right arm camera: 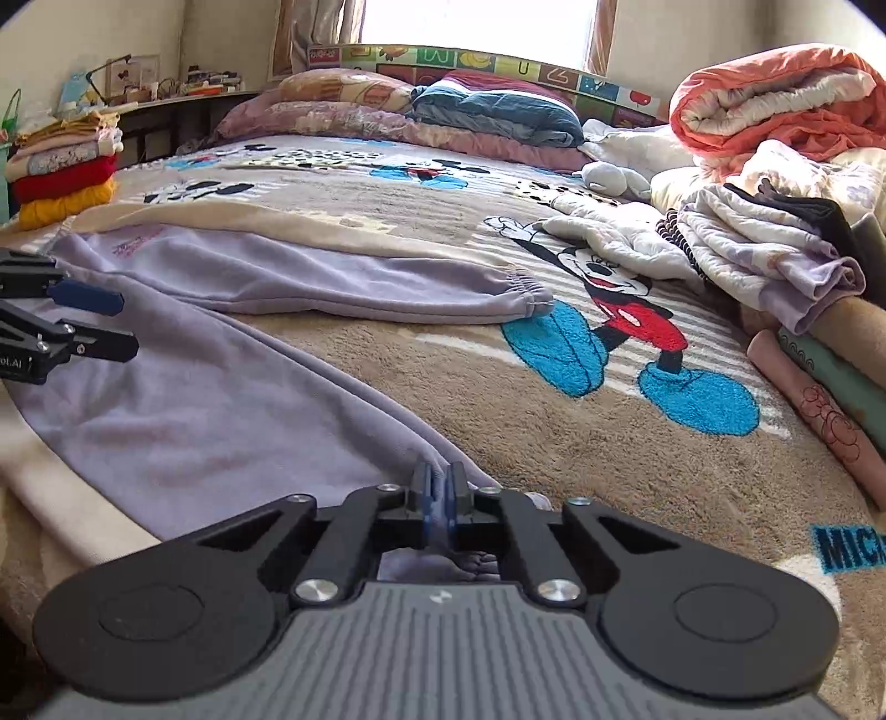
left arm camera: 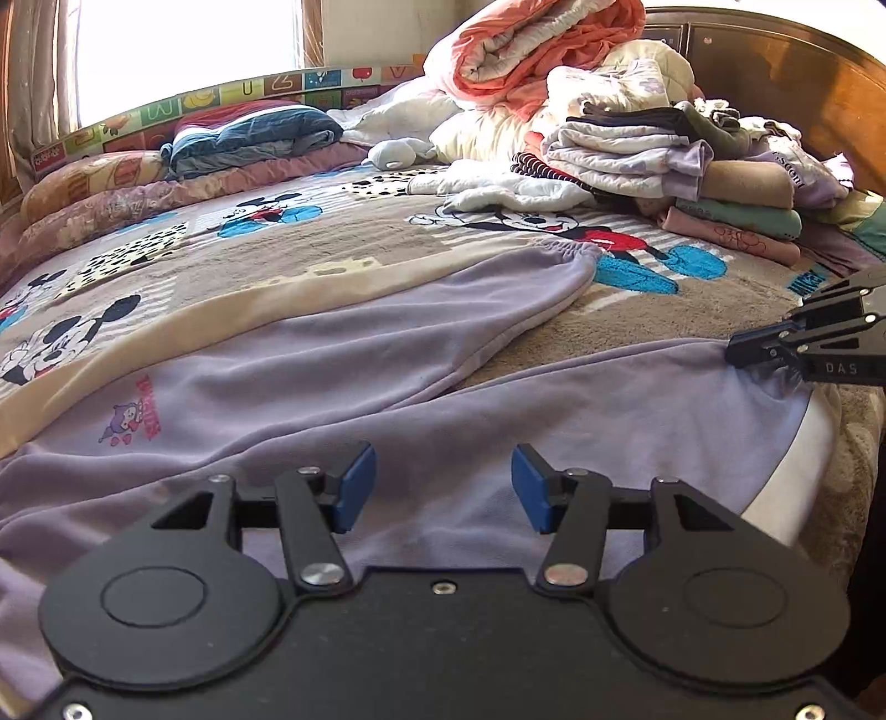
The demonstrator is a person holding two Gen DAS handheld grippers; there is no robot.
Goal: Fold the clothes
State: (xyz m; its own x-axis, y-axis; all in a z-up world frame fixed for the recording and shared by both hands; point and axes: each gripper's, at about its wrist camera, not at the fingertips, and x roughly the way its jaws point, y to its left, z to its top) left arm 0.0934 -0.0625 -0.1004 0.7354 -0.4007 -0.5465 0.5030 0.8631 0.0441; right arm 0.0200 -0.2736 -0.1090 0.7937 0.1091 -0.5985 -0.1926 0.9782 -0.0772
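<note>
Lilac trousers (left arm camera: 343, 354) lie spread on the Mickey Mouse blanket (left arm camera: 387, 243), one leg stretched toward the middle of the bed, its elastic cuff (left arm camera: 570, 252) far out. My left gripper (left arm camera: 443, 487) is open, its blue pads (left arm camera: 354, 487) hovering just above the near trouser leg. My right gripper (right arm camera: 441, 495) is shut on the near leg's cuff edge; it also shows at the right of the left wrist view (left arm camera: 742, 354). In the right wrist view the trousers (right arm camera: 210, 399) run leftward, with the open left gripper (right arm camera: 105, 324) over them.
A stack of folded clothes (left arm camera: 736, 188) sits at the right by the wooden headboard (left arm camera: 775, 72), under a rolled orange quilt (left arm camera: 531, 44). Pillows and a blue bundle (left arm camera: 255, 138) line the far side. Another folded pile (right arm camera: 61, 177) stands at the left.
</note>
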